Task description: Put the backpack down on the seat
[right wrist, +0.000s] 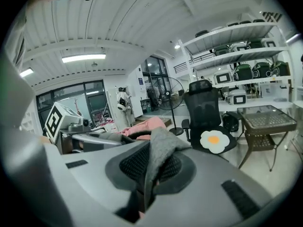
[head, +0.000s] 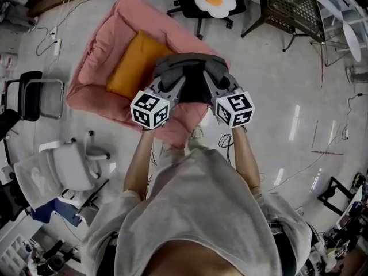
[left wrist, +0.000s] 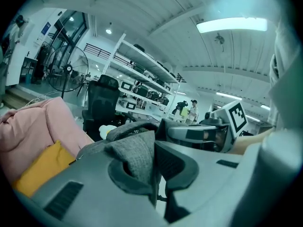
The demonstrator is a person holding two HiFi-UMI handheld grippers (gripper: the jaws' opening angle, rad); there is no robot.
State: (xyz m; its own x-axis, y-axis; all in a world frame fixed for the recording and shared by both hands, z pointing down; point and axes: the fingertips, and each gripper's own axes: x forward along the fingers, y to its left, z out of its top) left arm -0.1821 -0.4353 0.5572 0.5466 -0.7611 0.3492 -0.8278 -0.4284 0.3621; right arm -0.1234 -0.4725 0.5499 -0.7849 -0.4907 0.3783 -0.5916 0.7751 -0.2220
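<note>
The grey backpack is held between the two grippers over the pink seat, beside the orange cushion that lies on it. The left gripper is closed on a fold of the backpack's grey fabric, and the right gripper is pinched on another fold of it (in each gripper's own view the cloth is nipped between the pads, with nothing else there). Whether the bottom of the backpack already touches the seat cannot be told from the head view, since the contact is hidden by the bag's own bulk; it is taken to hang a little above the padded surface. The step in hand is judged to be the lowering, with the release not yet made. For the next move, both grippers would need to be brought down together and kept level, so that the bag is set on the seat's bare pink part rather than on its rim. Only then should the jaws be let apart. A slump toward the floor is risked if one side is freed first.
</note>
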